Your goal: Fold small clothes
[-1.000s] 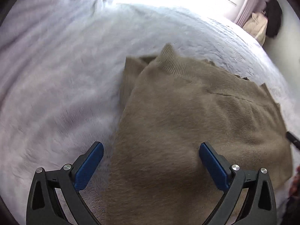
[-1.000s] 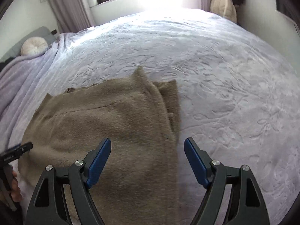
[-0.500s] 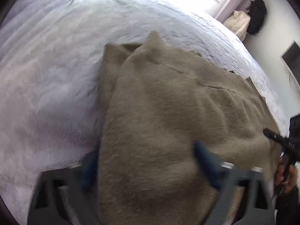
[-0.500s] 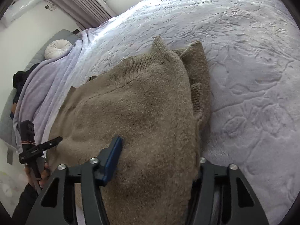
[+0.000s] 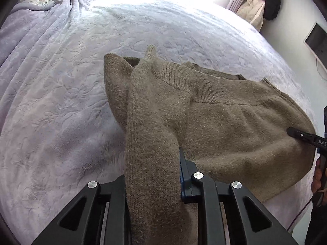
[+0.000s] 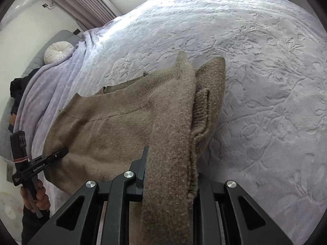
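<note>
A tan knit sweater (image 5: 224,122) lies partly folded on a lavender bedspread (image 5: 61,102). My left gripper (image 5: 153,175) is shut on the sweater's near left edge, which bunches up between the jaws and hides the left pad. My right gripper (image 6: 169,171) is shut on the sweater's (image 6: 114,126) near right edge, with folded layers and a ribbed cuff (image 6: 201,110) beside it. Each gripper shows in the other's view: the right gripper (image 5: 302,136) at the far right, the left gripper (image 6: 40,163) at the far left.
The embossed bedspread (image 6: 265,81) stretches far beyond the sweater. A round white cushion (image 6: 58,52) sits at the head of the bed. A beige and black pile (image 5: 259,6) lies by the far wall. A dark screen (image 5: 316,38) hangs on the right wall.
Both grippers were open above the sweater; they dropped to its near edge and closed on the fabric, which now bunches and lifts between the jaws.
</note>
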Available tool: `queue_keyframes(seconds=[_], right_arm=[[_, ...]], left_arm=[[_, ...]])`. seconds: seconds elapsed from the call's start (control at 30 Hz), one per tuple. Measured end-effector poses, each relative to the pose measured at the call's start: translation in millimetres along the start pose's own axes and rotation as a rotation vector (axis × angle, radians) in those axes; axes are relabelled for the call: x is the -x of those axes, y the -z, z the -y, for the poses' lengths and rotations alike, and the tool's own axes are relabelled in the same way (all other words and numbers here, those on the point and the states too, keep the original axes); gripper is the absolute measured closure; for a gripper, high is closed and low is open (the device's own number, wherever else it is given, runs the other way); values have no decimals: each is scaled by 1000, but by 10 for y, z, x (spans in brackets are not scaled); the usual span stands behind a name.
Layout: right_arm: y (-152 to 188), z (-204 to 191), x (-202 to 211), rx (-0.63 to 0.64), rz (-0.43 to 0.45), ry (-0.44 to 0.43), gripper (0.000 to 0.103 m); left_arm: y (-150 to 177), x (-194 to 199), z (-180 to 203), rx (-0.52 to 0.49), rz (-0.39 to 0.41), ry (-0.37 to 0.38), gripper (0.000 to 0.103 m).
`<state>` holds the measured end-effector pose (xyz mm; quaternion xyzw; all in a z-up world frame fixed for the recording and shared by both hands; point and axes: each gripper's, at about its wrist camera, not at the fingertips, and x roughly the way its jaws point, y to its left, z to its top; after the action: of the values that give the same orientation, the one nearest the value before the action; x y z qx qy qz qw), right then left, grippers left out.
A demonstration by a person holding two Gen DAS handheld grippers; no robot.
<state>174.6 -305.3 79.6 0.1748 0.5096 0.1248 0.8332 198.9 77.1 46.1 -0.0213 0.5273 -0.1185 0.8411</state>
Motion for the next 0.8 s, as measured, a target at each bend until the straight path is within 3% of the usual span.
queue_keyframes(seconds=[0.2, 0.57, 0.6, 0.67, 0.7, 0.73, 0.8], right_arm=[[56, -221, 326, 28, -22, 27, 82], [907, 37, 502, -15, -74, 6, 81], [962, 59, 477, -9, -78, 19, 80], [1027, 135, 412, -19, -78, 27, 72], [1036, 163, 381, -16, -73, 57, 56], [1049, 163, 376, -2, -67, 100, 47], [1066, 148, 460, 16, -37, 145, 45]], left_arm=[[148, 189, 123, -34, -72, -5, 81], [1162, 422, 95, -15, -110, 72, 80], [1200, 375, 88, -16, -108, 71, 77], [1238, 269, 17, -1, -97, 34, 49], [1242, 267, -27, 16, -82, 18, 31], [1256, 289, -73, 36, -69, 16, 27], [1311, 394, -182, 74, -56, 73, 27]])
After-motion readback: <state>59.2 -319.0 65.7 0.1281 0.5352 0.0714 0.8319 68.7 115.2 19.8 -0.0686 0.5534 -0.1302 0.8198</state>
